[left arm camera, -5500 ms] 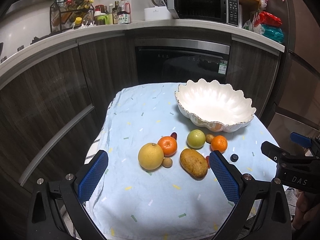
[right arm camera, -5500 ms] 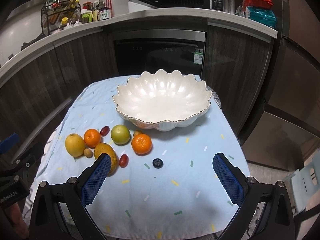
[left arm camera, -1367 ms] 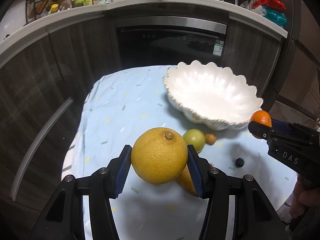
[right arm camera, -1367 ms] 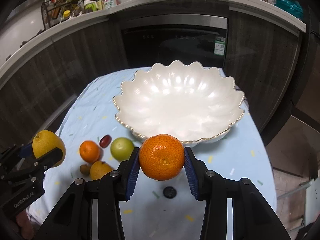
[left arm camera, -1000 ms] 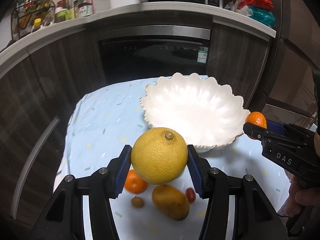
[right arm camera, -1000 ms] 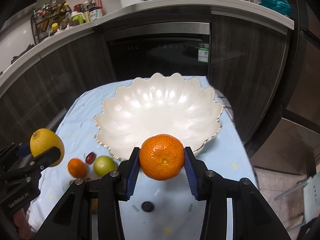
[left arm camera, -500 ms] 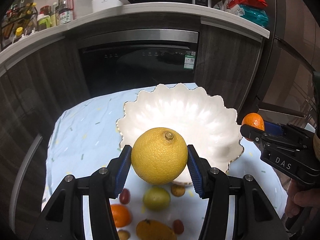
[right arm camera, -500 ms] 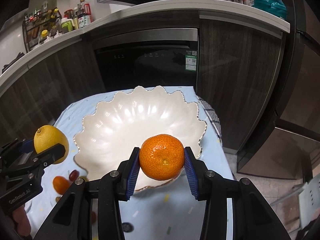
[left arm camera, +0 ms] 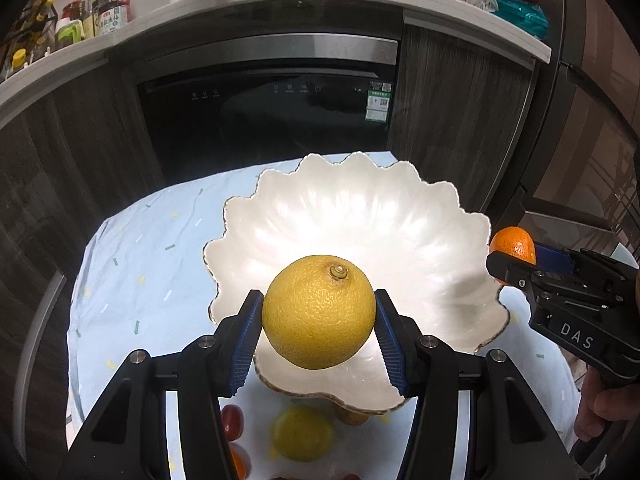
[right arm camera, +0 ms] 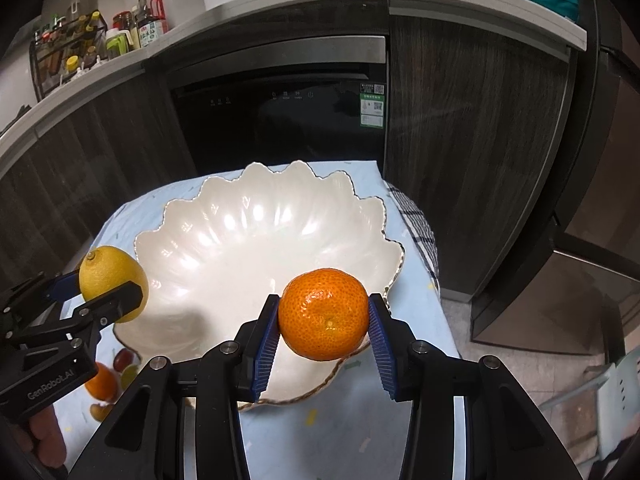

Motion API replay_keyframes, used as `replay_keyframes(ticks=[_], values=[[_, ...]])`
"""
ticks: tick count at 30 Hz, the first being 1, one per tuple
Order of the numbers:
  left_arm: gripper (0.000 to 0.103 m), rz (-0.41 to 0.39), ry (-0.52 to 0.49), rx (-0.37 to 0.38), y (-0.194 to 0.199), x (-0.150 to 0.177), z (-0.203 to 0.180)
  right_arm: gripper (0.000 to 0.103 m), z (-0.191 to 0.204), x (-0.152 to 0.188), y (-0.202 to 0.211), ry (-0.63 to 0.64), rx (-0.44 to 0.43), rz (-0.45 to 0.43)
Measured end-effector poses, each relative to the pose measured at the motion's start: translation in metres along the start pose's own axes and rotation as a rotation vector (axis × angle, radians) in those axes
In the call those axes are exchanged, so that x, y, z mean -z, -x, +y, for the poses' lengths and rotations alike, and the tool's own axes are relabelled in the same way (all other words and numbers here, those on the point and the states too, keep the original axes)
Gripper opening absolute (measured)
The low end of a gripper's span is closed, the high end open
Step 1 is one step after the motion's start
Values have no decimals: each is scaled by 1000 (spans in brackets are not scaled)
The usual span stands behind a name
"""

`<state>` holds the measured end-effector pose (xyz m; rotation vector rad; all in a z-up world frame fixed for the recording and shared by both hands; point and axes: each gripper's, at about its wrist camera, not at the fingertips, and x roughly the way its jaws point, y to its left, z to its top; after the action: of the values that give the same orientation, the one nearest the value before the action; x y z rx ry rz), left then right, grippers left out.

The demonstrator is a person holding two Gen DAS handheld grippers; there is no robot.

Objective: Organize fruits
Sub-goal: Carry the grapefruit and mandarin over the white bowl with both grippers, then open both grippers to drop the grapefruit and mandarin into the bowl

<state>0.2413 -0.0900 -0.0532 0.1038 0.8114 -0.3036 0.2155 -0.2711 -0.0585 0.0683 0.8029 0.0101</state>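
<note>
My left gripper is shut on a large yellow citrus, held in the air over the near part of the white scalloped bowl. My right gripper is shut on an orange mandarin, held above the bowl's near right rim. Each view shows the other gripper at its side: the yellow citrus at the left, the mandarin at the right. The bowl holds no fruit. On the cloth below, a green fruit and a red grape lie near the bowl.
The table carries a light blue cloth with coloured flecks; a checked cloth hangs at its right edge. Behind stand dark cabinets, a built-in oven and a counter with bottles. More small fruits lie left of the bowl.
Both grippers have moved forward toward the bowl with their fruits, from over the cloth and loose fruits to above the bowl. Both grips stay the same.
</note>
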Motion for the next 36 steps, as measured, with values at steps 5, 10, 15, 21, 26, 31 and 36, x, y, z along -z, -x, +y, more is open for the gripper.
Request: replay_keyframes(ticks=[5,10,15,21,26,31,36], values=[[54,32,6,0,-9,0,1,44,1,-1,-6,0,0,10],[56,72,8,-23,-17,3,3,46,2,-2,-8,-3,8,14],[73,26,-3,-50,-8,1,5,72,2,-3,-2,-5,38,-12],[88,-2,19,-70,3,-3,10,77,2,-7,8,-16,54,-35],[97,-25,31,-97,14,-3,13,79,4,-7,14,-21,65,-42],[98,-30,41,-107,23,-1,17,79,8,-8,23,-13,64,-56],[97,-41,54,-113,33,1,21,79,14,-8,32,-11,56,-71]])
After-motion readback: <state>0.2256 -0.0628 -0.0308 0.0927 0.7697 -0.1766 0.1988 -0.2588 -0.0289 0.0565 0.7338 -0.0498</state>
